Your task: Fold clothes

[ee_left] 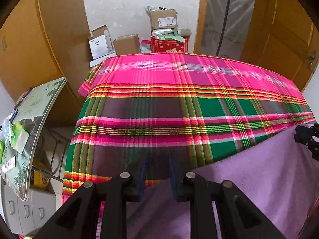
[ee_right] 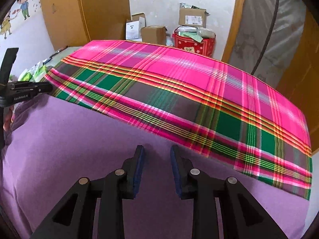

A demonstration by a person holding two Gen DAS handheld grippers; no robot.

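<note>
Two grippers, both w/ fingers parted and nothing clamped, hang over a purple garment (ee_right: 83,159) spread flat on a counter covered w/ a plaid cloth (ee_right: 179,83).

Right gripper (ee_right: 156,169): blue pads partly apart, only purple fabric showing in the gap below them, no pinch visible. Left gripper (ee_left: 157,177): also partly open; fingers sit at the garment's far edge, where purple meets plaid. Can't tell if the tips touch the fabric, but no fold of cloth is caught between the pads.

Garment takes up the near part of the counter, running left to right across both views; its far edge lies diagonal over the plaid. Boxes (ee_right: 191,17) and a red tin (ee_right: 194,43) stand beyond the counter, well apart from the work.

Progress, as a judgement: early. Garment looks laid out smooth, one layer, no creases or doubled sections in view. Spreading seems done; every fold is still left. Next prob. means gripping an edge w/ each gripper and carrying it across.
</note>
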